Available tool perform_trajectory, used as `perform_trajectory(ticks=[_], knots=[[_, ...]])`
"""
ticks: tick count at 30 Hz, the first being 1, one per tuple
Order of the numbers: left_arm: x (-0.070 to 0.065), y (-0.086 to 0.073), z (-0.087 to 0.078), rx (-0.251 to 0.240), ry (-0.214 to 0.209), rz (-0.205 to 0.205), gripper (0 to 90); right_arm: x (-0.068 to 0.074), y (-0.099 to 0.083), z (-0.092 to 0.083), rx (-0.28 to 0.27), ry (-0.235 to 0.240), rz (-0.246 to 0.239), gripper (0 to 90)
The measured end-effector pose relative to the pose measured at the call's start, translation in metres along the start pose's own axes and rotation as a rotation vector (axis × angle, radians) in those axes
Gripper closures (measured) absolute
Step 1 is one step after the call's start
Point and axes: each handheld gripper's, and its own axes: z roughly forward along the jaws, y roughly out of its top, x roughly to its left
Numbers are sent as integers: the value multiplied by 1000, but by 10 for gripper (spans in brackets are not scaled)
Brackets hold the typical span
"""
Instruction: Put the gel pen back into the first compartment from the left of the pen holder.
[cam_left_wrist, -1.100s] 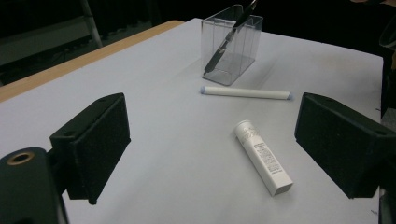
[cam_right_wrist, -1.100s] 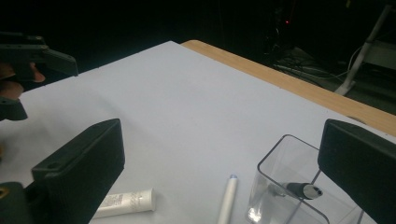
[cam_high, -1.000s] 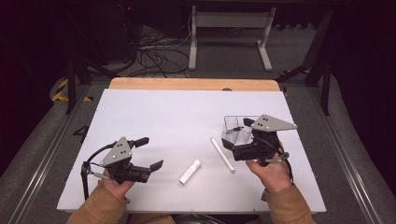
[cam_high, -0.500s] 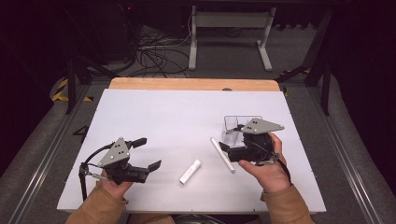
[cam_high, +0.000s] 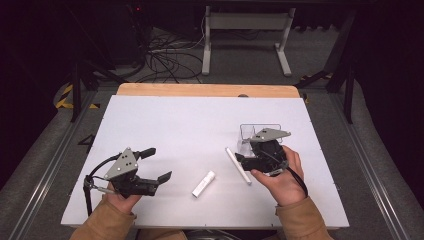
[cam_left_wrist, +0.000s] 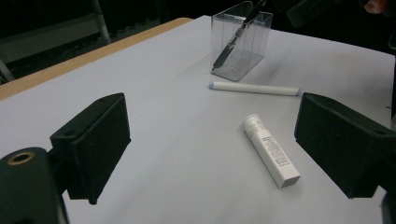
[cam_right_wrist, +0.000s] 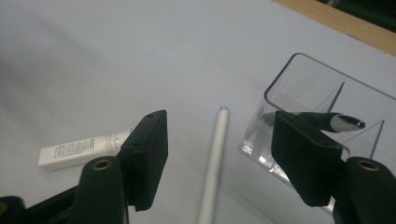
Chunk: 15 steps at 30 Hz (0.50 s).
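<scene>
A white pen (cam_high: 238, 165) lies on the white table (cam_high: 200, 120), with a short white tube (cam_high: 203, 184) to its left. My right gripper (cam_high: 242, 160) hovers over the pen's near half. In the right gripper view the white pen (cam_right_wrist: 218, 140) runs between the jaws of the right gripper (cam_right_wrist: 224, 161). Those jaws have just been closing, and the pads stand clear of the pen on both sides. My left gripper (cam_high: 157, 164) rests open at the front left. In its own view the left gripper (cam_left_wrist: 217, 149) faces the tube (cam_left_wrist: 272, 150).
A clear plastic holder (cam_high: 257, 134) stands just behind the right gripper, with a black pen (cam_right_wrist: 327, 120) leaning inside it. The table's wooden far edge (cam_high: 205, 90) borders a dark floor with cables and a stand.
The right gripper has shifted slightly left, away from the holder and over the white pen, and its jaws have narrowed. The left gripper has not moved.
</scene>
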Motion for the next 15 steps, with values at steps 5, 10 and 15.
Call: perform_trajectory(ticks=[5,10,15], knots=[[0,0,-1,0,3,-3,118,2,-2,9,46,-4,29,376],[0,-1,-1,1,7,-1,117,4,-4,20,96,-4,31,414],[0,-2,-2,3,10,0,117,3,-5,32,148,16,40,419]])
